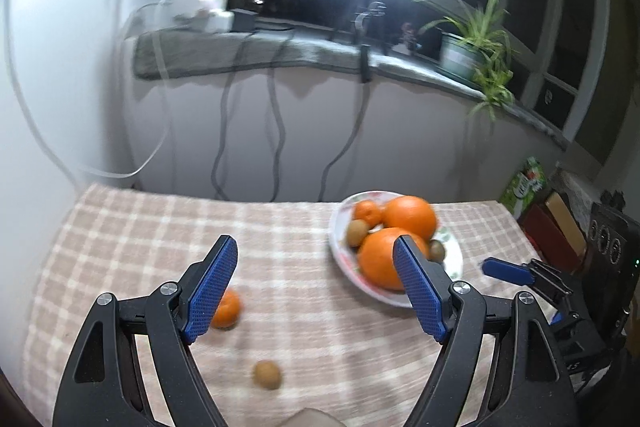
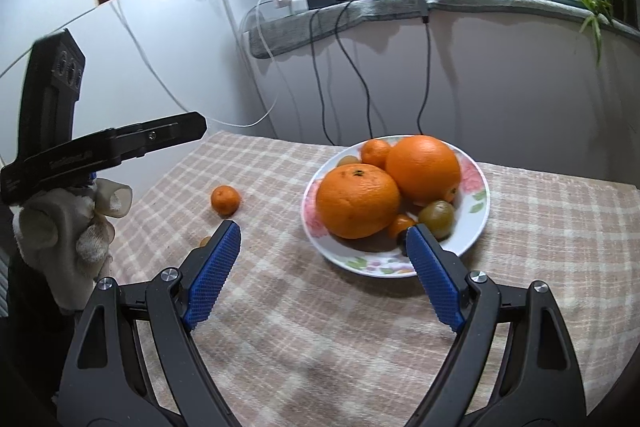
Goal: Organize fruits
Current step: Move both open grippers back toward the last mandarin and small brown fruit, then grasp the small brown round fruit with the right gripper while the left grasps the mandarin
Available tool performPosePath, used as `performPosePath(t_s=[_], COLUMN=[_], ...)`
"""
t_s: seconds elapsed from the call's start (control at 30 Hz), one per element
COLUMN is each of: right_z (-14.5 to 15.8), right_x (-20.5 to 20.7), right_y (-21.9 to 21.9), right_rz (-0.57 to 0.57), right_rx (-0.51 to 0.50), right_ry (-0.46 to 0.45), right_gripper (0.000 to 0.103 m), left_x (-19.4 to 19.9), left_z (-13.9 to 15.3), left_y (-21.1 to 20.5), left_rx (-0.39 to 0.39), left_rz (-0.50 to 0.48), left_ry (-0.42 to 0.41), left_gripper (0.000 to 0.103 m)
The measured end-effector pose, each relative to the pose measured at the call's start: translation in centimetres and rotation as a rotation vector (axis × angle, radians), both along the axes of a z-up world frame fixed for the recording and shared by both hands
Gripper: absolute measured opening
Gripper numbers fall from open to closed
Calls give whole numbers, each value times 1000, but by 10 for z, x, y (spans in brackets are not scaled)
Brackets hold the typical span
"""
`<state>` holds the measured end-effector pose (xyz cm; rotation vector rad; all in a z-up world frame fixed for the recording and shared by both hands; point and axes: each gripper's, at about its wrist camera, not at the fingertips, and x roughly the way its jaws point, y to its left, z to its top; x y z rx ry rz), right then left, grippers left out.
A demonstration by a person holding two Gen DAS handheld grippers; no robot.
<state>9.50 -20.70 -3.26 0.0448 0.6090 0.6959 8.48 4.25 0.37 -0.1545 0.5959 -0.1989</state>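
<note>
Your left claw (image 1: 316, 291) and right claw (image 2: 324, 275) both stand apart, holding nothing, above the checked desk (image 2: 320, 327). Beyond them a kiwi (image 1: 267, 374) and a small mandarin (image 2: 225, 200) lie loose on the cloth. Farther back, the flowered plate (image 2: 476, 203) holds two big oranges (image 2: 358, 201), mandarins and kiwis.

Checked tablecloth (image 2: 320, 327) bears plate (image 2: 478, 215), mandarin (image 2: 225, 200), kiwi (image 1: 267, 373).
</note>
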Motion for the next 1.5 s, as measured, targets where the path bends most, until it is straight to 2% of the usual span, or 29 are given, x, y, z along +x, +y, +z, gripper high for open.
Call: performPosePath(t_s=[0.23, 0.33, 0.6, 0.77, 0.93, 1.07, 1.2, 1.5], right_z=[-5, -10, -19, -24, -33, -41, -51, -58], right_x=[-4, -5, -10, -11, -10, -6, 0, 4], right_y=[28, 43, 81, 100, 117, 129, 143, 161], right_rz=[70, 105, 175, 214, 250, 283, 299, 325], right_rx=[-37, -64, -118, -134, -156, -154, -176, -200], right_ry=[7, 20, 19, 32, 57, 101, 130, 142], right_gripper=[87, 87, 87, 87, 80, 62, 51, 44], left_x=[-9, -13, -11, -6, -1, 5, 12, 23], left_z=[-20, -31, -56, -63, -69, -73, -76, -82], left_y=[48, 62, 69, 66, 60, 56, 52, 49], left_rx=[-33, -50, -82, -76, -50, -32, -16, 4], left_rz=[90, 111, 96, 84, 73, 68, 57, 47], left_ry=[43, 72, 134, 152, 162, 174, 188, 209], left_gripper=[78, 69, 55, 49, 42, 37, 35, 34])
